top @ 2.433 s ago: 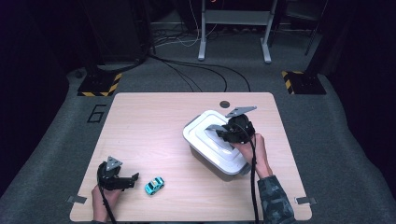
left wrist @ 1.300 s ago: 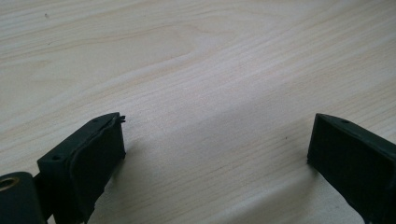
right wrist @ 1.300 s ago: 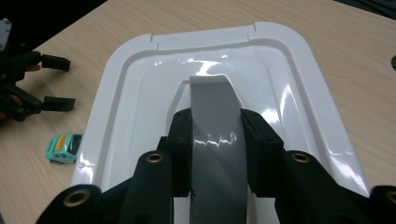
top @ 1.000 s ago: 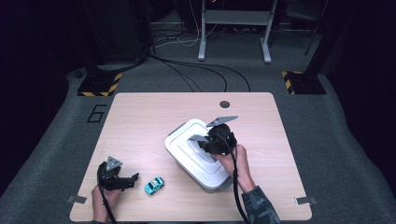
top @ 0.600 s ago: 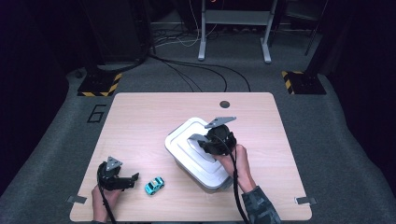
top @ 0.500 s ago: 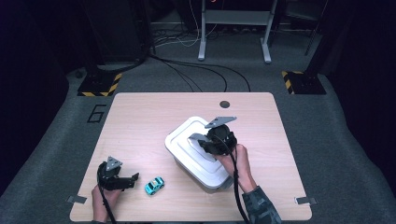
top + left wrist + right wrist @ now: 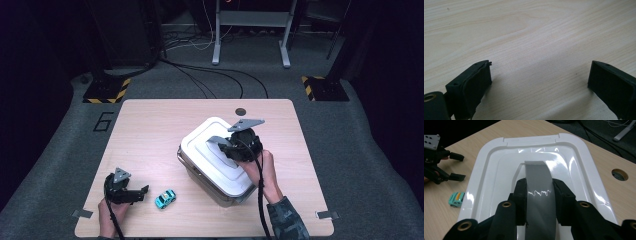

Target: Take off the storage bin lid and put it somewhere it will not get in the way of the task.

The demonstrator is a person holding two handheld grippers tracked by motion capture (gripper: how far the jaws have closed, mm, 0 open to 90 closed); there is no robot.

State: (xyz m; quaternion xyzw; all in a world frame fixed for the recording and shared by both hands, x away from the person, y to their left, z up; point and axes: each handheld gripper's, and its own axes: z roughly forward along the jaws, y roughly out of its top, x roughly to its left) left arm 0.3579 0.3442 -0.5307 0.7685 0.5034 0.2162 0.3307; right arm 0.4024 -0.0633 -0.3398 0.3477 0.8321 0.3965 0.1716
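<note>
Right gripper [image 7: 537, 195] clamped on grey handle [image 7: 537, 182] of bin [image 7: 200, 145], likely for carrying. Left gripper [image 7: 135, 192] parked on table [image 7: 150, 130], jaws apart, beside car [image 7: 165, 198].

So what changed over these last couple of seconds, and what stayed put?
The white lidded bin slid left and toward the person, dragged by the right gripper, which stayed clamped on the grey handle of the lid. Most of that shift came early; lately it barely moved. The left gripper stayed open on the table, and the toy car stayed put.
</note>
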